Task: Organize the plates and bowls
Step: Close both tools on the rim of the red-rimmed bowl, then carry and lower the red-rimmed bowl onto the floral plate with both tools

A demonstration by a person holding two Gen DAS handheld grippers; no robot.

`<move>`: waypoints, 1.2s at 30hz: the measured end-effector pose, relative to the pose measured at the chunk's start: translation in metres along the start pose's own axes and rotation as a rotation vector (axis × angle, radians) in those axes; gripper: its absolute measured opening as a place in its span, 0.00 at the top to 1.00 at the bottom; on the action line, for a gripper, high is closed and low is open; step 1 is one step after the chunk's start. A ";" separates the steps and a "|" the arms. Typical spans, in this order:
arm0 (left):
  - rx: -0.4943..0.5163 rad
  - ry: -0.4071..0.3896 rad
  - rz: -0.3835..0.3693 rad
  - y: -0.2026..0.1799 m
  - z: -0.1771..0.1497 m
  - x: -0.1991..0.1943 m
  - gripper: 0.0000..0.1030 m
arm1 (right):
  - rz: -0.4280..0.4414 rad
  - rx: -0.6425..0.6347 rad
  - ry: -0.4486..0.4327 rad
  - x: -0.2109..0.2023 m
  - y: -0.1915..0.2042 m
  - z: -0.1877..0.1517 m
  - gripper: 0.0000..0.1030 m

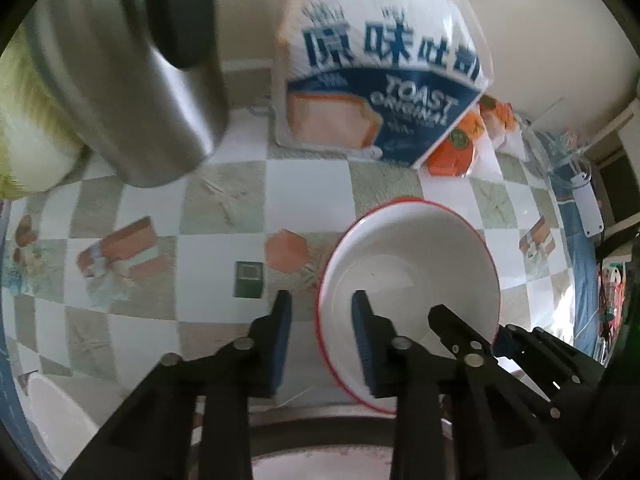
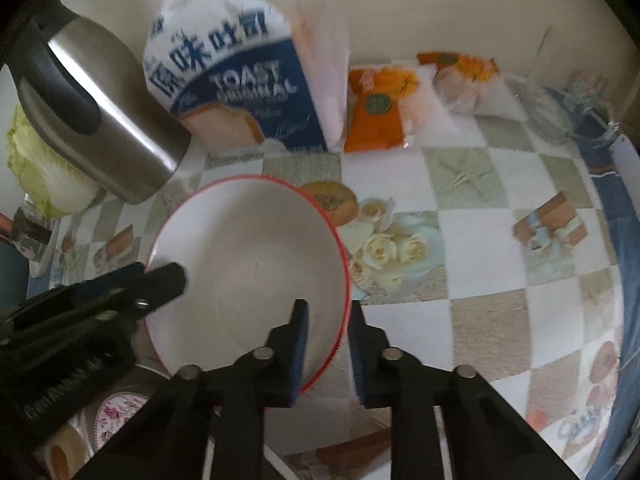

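Observation:
A white bowl with a red rim (image 1: 408, 272) (image 2: 248, 248) is between both grippers over the chequered tablecloth (image 2: 480, 280). My left gripper (image 1: 322, 320) straddles its left rim, one blue pad inside and one outside. In the right wrist view the left gripper (image 2: 154, 272) looks pinched on that rim. My right gripper (image 2: 328, 320) clamps the right rim the same way, and the left wrist view shows the right gripper (image 1: 480, 332) gripping that edge. Both point steeply down. A floral plate (image 2: 120, 412) lies below the bowl at the lower left.
A steel kettle (image 2: 112, 120) stands behind the bowl on the left, with a cabbage (image 2: 44, 168) beyond it. A bag of toast (image 2: 240, 80) and orange packets (image 2: 376, 116) line the wall. A grey-rimmed dish (image 1: 320, 432) sits under my left fingers.

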State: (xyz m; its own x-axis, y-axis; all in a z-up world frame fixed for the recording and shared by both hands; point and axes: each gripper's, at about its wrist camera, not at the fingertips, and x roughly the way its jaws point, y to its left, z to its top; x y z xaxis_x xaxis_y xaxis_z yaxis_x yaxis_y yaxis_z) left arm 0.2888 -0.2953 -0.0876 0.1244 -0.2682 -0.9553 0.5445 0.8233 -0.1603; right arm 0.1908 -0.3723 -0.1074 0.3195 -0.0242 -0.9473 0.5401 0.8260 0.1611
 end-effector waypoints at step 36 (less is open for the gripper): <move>-0.049 -0.166 0.008 0.004 -0.151 -0.121 0.87 | 0.070 -0.105 -0.145 -0.121 0.031 -0.117 0.83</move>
State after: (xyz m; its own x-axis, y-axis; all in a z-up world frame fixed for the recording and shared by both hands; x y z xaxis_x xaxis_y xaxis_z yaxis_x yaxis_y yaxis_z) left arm 0.1506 -0.1843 -0.0096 0.2660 -0.3373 -0.9030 0.5025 0.8480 -0.1687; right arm 0.0781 -0.2781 -0.0201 0.4665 -0.0389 -0.8836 0.4305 0.8827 0.1884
